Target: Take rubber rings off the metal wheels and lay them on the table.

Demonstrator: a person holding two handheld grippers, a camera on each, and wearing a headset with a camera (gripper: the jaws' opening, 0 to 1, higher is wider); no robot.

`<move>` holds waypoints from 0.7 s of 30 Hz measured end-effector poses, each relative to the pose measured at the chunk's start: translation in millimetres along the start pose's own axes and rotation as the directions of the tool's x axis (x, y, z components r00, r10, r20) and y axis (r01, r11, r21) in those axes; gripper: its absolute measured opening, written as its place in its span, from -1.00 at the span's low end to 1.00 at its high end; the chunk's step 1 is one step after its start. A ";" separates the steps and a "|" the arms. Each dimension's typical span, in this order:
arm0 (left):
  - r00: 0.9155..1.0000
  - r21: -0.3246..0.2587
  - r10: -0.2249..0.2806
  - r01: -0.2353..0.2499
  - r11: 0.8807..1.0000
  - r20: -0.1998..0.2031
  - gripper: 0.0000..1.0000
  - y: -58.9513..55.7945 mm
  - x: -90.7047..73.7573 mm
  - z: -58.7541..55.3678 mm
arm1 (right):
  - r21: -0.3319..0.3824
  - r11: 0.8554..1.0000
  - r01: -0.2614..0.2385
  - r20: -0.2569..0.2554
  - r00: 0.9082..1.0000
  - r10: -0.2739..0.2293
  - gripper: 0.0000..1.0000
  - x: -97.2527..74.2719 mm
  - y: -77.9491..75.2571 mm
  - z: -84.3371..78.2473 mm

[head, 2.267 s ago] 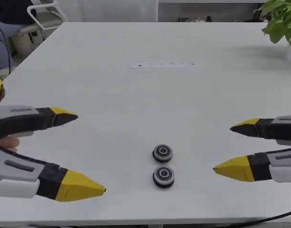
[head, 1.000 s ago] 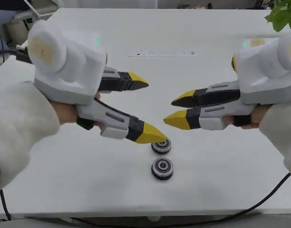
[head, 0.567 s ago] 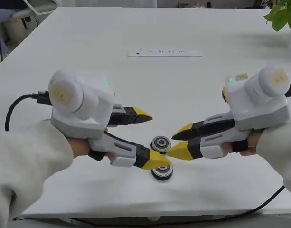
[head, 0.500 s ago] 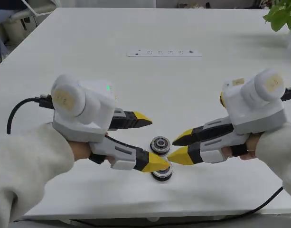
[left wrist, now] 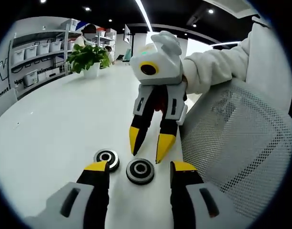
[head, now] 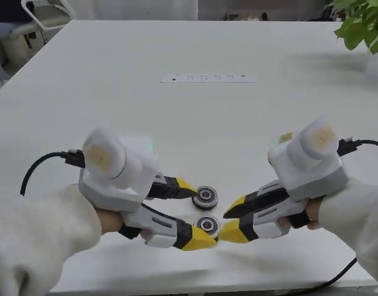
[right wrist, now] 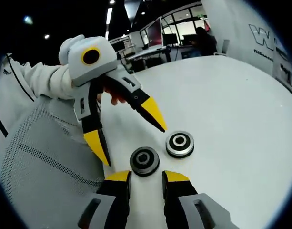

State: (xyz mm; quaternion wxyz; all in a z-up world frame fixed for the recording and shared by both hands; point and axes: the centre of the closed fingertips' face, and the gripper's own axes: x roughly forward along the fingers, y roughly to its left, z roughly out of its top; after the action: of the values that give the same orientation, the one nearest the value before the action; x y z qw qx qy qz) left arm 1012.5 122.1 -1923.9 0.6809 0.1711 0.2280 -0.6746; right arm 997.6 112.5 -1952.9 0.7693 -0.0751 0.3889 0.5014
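Two metal wheels with black rubber rings lie flat on the white table near its front edge: a near wheel (head: 208, 226) (left wrist: 140, 171) (right wrist: 145, 161) and a far wheel (head: 205, 197) (left wrist: 106, 158) (right wrist: 179, 143). My left gripper (head: 204, 216) (left wrist: 140, 167) is open, its yellow tips either side of the near wheel, coming from the left. Facing it from the right, my right gripper (head: 225, 226) (right wrist: 147, 177) is open by a narrower gap, its tips just short of the same wheel. Neither holds anything.
A white strip with small markings (head: 208, 78) lies mid-table further back. A green plant (head: 361, 28) stands at the far right corner, a chair (head: 47, 12) beyond the far left corner. Cables (head: 44, 163) trail from both grippers. The table's front edge (head: 195, 274) is close to the wheels.
Both grippers have come down and inward from the sides until their tips meet around the near wheel. The wheels have not moved on the table.
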 end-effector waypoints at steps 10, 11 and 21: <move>0.998 -0.046 -0.023 0.026 0.999 0.057 -0.36 -2.2 1.8 3.2 | -0.029 1.000 0.001 -0.025 1.000 -0.001 -0.53 3.2 0.9 -2.6; 0.996 -0.047 -0.035 0.039 0.998 0.079 -0.41 -4.1 1.9 5.5 | -0.026 1.000 -0.001 -0.028 1.000 0.001 -0.52 3.7 1.3 -2.9; 0.997 -0.060 -0.058 0.060 0.996 0.049 -0.55 -7.8 8.1 -6.3 | -0.034 0.999 -0.011 -0.041 0.999 0.009 -0.51 5.6 3.5 -4.6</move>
State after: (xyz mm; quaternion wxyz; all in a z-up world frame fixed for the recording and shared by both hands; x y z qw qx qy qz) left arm 1004.1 118.4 -1933.0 0.6708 0.1274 0.2373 -0.6910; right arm 993.4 115.8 -1958.9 0.7573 -0.0965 0.3963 0.5101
